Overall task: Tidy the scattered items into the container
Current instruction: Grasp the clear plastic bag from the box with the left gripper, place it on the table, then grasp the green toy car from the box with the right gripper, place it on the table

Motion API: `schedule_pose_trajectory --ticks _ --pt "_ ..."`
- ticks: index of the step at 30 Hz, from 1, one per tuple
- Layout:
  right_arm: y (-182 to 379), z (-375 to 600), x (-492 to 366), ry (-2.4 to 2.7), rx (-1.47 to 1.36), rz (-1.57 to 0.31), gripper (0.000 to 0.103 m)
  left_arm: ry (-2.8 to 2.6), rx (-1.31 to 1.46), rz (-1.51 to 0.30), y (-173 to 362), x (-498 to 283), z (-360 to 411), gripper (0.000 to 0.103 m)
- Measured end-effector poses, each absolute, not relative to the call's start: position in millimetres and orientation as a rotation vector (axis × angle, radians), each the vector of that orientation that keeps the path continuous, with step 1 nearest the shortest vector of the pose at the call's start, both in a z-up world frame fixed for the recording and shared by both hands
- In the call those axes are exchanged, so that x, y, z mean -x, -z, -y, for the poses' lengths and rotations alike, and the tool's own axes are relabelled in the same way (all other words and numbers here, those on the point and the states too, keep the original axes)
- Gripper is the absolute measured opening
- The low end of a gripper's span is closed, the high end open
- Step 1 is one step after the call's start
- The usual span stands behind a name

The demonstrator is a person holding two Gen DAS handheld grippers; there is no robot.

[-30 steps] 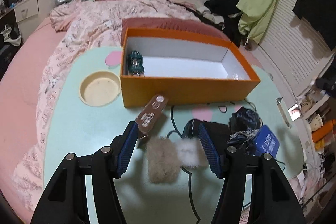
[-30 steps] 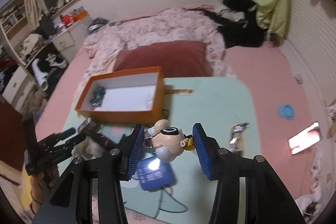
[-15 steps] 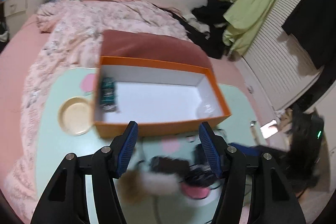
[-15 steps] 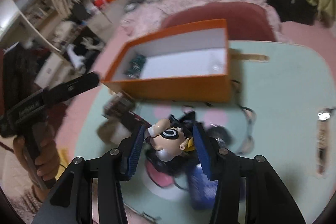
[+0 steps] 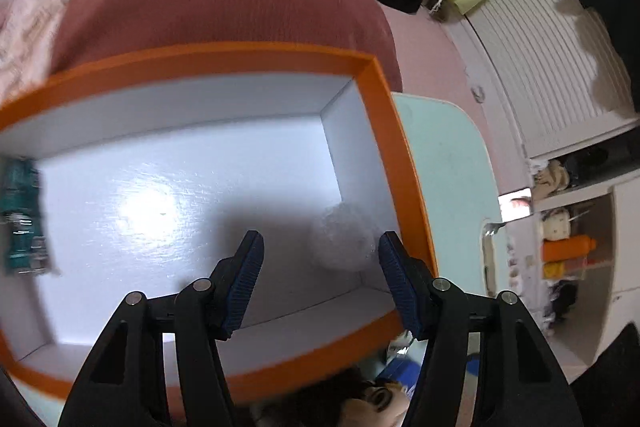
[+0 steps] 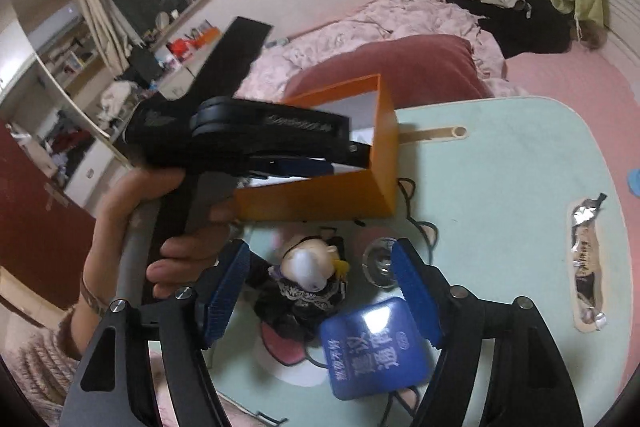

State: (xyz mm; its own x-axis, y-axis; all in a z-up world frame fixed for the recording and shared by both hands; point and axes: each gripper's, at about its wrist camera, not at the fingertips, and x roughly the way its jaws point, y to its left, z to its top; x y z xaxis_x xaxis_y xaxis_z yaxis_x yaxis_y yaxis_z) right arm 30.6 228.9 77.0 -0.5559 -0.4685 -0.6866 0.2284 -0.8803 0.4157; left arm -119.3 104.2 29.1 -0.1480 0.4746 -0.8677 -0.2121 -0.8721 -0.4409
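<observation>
Our right gripper [image 6: 320,287] hangs over the mint-green table [image 6: 500,187], jaws opening, gripping nothing; the doll [image 6: 308,267] it clamped a second ago now lies on the table between the pads, beside a blue pouch [image 6: 376,347] near the front edge. A silver wrapper [image 6: 586,259] lies toward the right edge, with open tabletop around it. Our left gripper [image 5: 318,279] has swung from the table to above the orange box [image 5: 404,163] at the far edge, jaws slightly closing yet empty. A teal toy car [image 5: 22,219] rests inside. Beyond lies the pink bed [image 6: 400,15].
</observation>
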Motion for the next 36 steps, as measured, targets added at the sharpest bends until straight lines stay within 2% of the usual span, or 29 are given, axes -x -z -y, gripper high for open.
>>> schedule_pose_trajectory --ticks 1,2,5,11,15,18,23,29,33,34,36 --pt "-76.0 -227.4 -30.9 2.442 -1.2 0.371 0.073 -2.047 1.663 0.325 -26.1 119.7 -104.6 0.054" --pt "-74.6 -226.2 -31.4 2.443 -1.205 0.36 0.073 -2.016 1.626 0.361 -23.6 119.0 -104.6 0.034" --pt "-70.0 -225.1 -30.3 2.421 -1.222 0.369 0.073 -1.987 1.571 0.438 -22.9 117.0 -94.9 0.023" --pt "-70.5 -226.2 -30.6 2.427 -1.219 0.376 0.073 -2.049 1.373 0.566 -70.5 95.0 -41.5 0.022" --pt "-79.3 -226.5 -28.9 2.447 -1.194 0.345 0.073 -2.18 1.206 0.536 -120.8 41.0 12.5 0.023" --pt "-91.1 -224.9 -21.3 2.462 -1.171 0.336 0.073 -2.312 1.159 0.53 -135.6 6.9 63.3 0.023" --pt "-121.0 -186.4 9.3 2.383 -1.148 0.288 0.073 -2.561 1.294 0.482 -88.8 -36.7 115.4 0.023" --pt "-110.9 -87.4 83.1 2.153 -1.384 0.234 0.073 -2.517 1.362 0.462 -32.4 -50.7 85.5 0.023" --pt "-63.7 -37.9 134.7 2.083 -1.627 0.196 0.055 -2.459 1.334 0.366 -27.2 -57.1 57.3 0.026" --pt "-56.5 -29.5 141.8 2.084 -1.655 0.168 0.054 -2.44 1.333 0.342 -31.1 -60.1 52.1 0.027" --pt "-42.2 -15.1 156.7 2.114 -1.703 0.091 0.054 -2.415 1.343 0.302 -30.6 -61.3 44.4 0.038"
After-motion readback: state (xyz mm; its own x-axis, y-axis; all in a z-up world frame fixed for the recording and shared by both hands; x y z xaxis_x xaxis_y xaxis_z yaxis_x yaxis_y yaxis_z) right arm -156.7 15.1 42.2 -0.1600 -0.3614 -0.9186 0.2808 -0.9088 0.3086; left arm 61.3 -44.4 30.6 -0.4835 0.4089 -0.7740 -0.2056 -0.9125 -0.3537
